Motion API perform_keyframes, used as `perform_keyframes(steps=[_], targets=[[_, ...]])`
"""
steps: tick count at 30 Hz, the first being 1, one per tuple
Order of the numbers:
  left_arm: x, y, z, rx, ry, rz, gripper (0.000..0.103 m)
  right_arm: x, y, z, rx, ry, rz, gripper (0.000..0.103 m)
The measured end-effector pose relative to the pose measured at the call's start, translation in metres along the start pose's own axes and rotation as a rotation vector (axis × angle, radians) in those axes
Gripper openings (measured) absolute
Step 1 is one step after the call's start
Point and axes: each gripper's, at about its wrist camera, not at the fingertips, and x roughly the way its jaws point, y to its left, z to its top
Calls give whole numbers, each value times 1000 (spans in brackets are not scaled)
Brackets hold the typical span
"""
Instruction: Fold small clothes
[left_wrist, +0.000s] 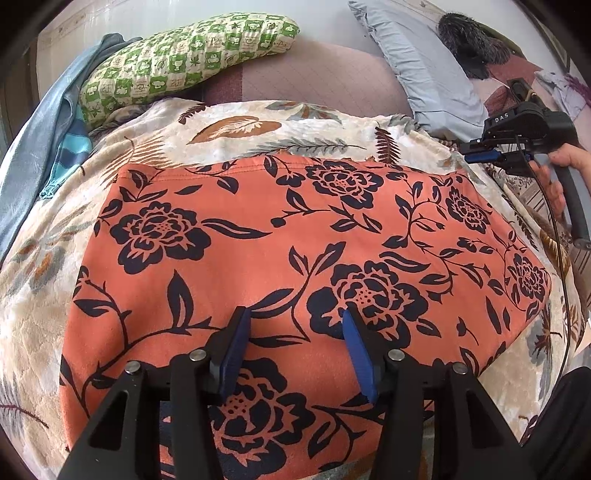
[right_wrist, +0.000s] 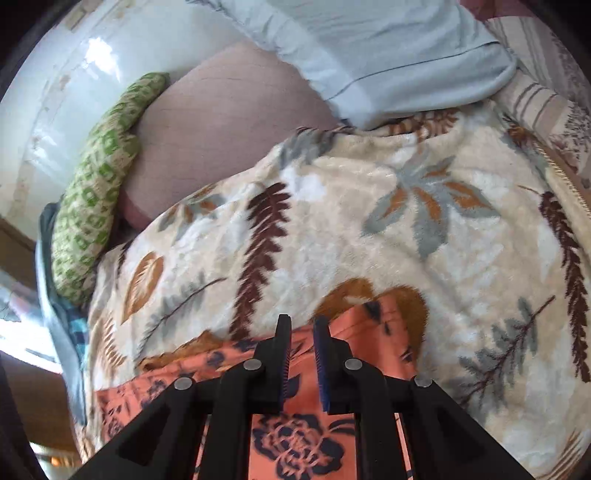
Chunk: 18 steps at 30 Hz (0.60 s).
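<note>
Spread flat on the cream leaf-patterned fleece blanket (left_wrist: 55, 295), the orange cloth garment printed with dark navy flowers (left_wrist: 295, 240) lies with its long axis running left to right, hemmed edge on the far side. Directly over its near middle hovers the left gripper (left_wrist: 295, 332), jaws wide apart and holding nothing. At the garment's far right corner sits the right gripper (right_wrist: 301, 332), jaws narrowly parted above the orange edge, nothing visibly pinched. That right corner seems the nearer, likelier grasp point for starting a fold.
</note>
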Motion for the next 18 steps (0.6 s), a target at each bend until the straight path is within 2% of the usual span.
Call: perform_keyframes(steps=[3, 5, 6, 8, 9, 11, 13, 16, 17, 18], targets=[[0, 0, -1, 3, -5, 3, 53, 30, 0, -16, -6, 103, -15, 14], [-1, -1, -1, 8, -9, 6, 53, 58, -15, -14, 3, 126, -93, 14], [0, -1, -1, 11, -11, 7, 54, 66, -24, -10, 32, 120, -103, 15], [0, -1, -1, 12, -14, 6, 55, 64, -37, -5, 117, 77, -31, 14], [0, 0, -1, 10, -12, 4, 56, 59, -36, -5, 114, 67, -28, 14], [0, 0, 1, -1, -7, -1, 57, 45, -25, -9, 54, 48, -25, 15], [-1, 1, 1, -10, -7, -7, 58, 31, -10, -17, 7, 52, 36, 15], [-1, 1, 1, -10, -8, -5, 58, 36, 15, -29, -33, 112, 121, 15], [-1, 0, 0, -7, -10, -2, 58, 50, 22, -33, -50, 160, 131, 16], [0, -1, 0, -2, -11, 1, 58, 67, 29, -35, -78, 205, 94, 16]])
